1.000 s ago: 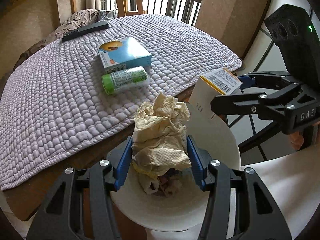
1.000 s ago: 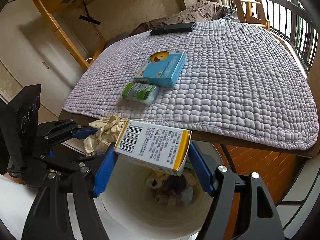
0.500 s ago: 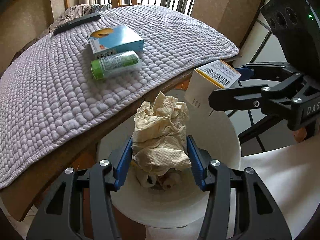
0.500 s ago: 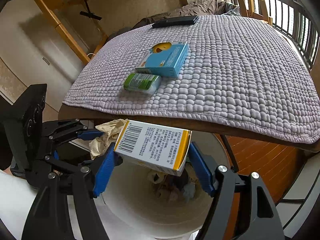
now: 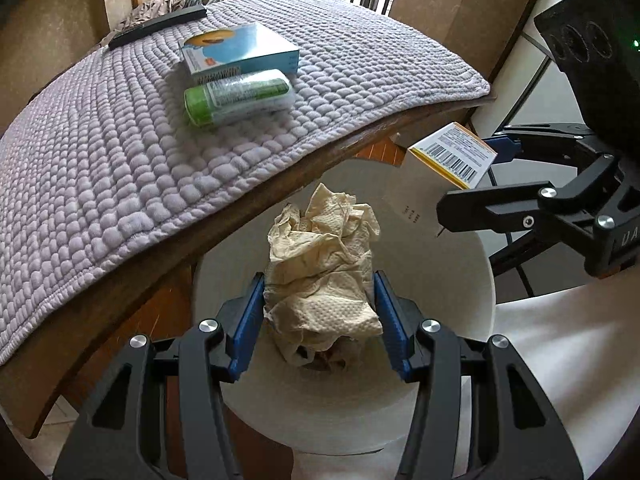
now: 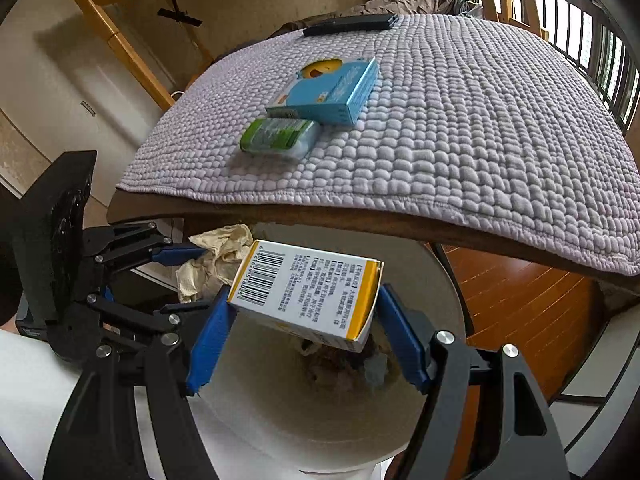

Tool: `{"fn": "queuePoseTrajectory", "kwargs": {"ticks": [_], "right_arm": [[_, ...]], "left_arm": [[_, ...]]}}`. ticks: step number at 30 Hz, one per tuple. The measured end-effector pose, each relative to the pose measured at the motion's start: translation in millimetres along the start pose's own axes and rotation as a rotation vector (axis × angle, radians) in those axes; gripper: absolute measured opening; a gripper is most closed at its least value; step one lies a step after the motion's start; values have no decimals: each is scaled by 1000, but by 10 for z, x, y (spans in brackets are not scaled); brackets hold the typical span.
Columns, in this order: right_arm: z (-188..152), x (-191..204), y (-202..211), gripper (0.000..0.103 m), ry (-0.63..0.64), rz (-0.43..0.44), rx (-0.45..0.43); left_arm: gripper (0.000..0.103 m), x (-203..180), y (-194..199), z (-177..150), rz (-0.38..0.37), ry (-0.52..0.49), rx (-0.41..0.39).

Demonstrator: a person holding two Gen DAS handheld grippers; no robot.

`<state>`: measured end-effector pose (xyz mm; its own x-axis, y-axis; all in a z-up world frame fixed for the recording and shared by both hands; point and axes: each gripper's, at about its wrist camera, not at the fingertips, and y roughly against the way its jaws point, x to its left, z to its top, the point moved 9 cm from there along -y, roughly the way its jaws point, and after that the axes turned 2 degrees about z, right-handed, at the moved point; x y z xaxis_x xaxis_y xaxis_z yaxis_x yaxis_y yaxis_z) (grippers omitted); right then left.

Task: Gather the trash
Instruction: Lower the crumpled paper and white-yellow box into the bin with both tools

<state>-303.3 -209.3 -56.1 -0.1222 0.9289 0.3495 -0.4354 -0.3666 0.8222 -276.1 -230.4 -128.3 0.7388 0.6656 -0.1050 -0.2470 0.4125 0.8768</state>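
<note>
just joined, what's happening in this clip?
Trash pickup, both grippers loaded over the white bin. The left gripper is clamped on a crumpled paper towel; the right gripper grips a white-and-yellow carton. Neither is dropped yet. A blue box and green tube remain on the quilted mat.

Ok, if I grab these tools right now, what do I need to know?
Left tool: shut on a crumpled tissue, held over the white bin.
Right tool: shut on a white-and-yellow box, also over the bin.
Done: both pieces are picked up; some trash already lies in the bin.
Left: neither piece is dropped in yet.
On the table mat: a blue box, a green tube and a remote. Whether those are trash, I cannot tell.
</note>
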Motion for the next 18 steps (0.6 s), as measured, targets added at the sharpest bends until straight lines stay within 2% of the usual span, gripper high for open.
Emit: {"fn": "queuePoseTrajectory", "kwargs": {"ticks": [18], "right_arm": [[-244,-107,-282,71,-10,-36,66]], "left_arm": [[54,4,-371,-102,34,-12,69]]}}
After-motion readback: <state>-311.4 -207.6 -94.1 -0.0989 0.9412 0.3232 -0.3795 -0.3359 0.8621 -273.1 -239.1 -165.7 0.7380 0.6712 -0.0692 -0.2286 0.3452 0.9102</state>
